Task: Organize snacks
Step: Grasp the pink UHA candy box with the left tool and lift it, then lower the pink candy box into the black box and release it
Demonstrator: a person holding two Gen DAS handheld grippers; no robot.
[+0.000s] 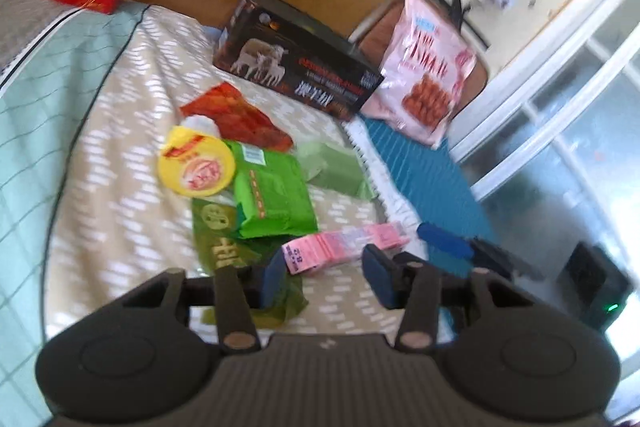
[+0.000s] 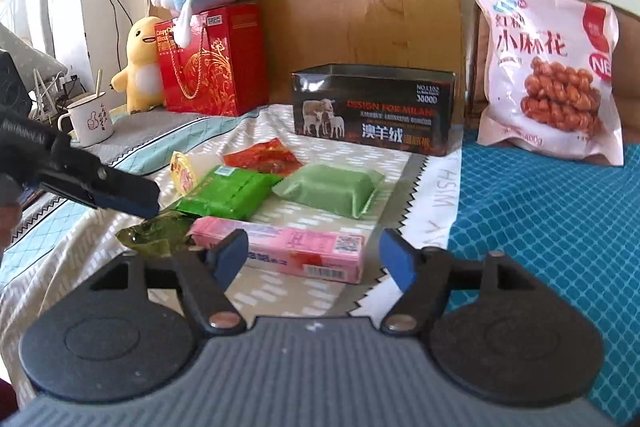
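Snacks lie mid-frame on your patterned cloth: a rectangular pink carton (image 2: 292, 251), glossy green packet (image 2: 228, 193), crinkled red wrapper (image 2: 262, 157). Your right gripper (image 2: 312, 255) and left gripper (image 1: 326, 277) gape, holding nothing. Only the right view shows the plush duck (image 2: 142, 63).

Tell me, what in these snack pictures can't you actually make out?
- Inside of the black tin: right wrist view, its own front wall hides it.
- Dark green packet: left wrist view, partly covered by the bright green packet and the left gripper.
- Pink box: its small print is blurred in both views.
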